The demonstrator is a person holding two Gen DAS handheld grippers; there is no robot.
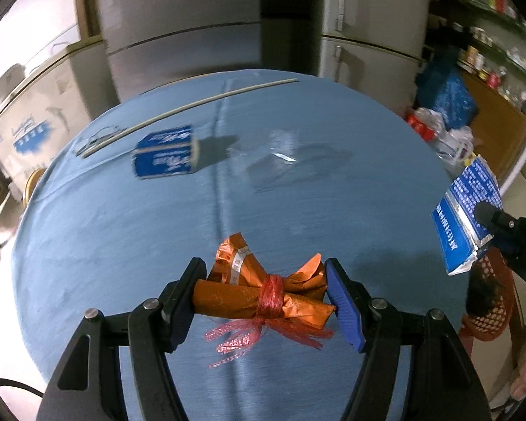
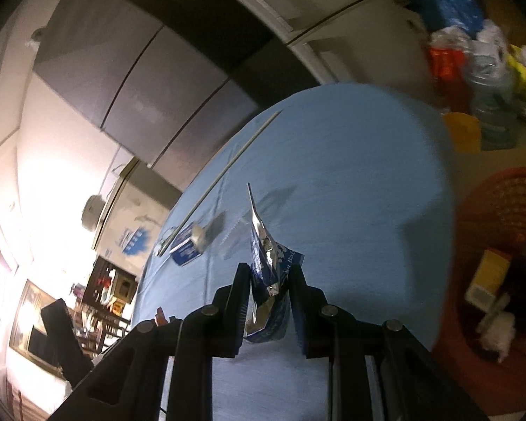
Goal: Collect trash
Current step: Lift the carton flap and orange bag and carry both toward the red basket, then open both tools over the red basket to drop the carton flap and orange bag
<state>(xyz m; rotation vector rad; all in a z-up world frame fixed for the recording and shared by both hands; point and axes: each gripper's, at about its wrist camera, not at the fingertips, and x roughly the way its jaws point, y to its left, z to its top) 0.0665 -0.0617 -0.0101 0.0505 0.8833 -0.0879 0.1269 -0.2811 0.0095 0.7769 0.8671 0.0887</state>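
Note:
My left gripper [image 1: 264, 298] is closed around an orange foil wrapper bundle [image 1: 259, 293] tied with red string, just above the blue round table [image 1: 122, 238]. My right gripper [image 2: 268, 280] is shut on a blue and silver snack packet [image 2: 264, 256], which also shows in the left wrist view [image 1: 464, 217], held off the table's right edge. A red mesh trash basket [image 2: 508, 210] stands on the floor to the right, also seen in the left wrist view [image 1: 491, 301], with a yellow box and white scraps inside. A blue carton [image 1: 166, 156] and clear plastic wrap [image 1: 280, 158] lie on the table.
A long thin stick [image 1: 189, 108] lies across the far side of the table. Fridges and cabinets stand behind it. Bags and bottles [image 2: 480, 56] are piled on the floor at the far right. A yellow stool [image 2: 463, 129] stands past the table edge.

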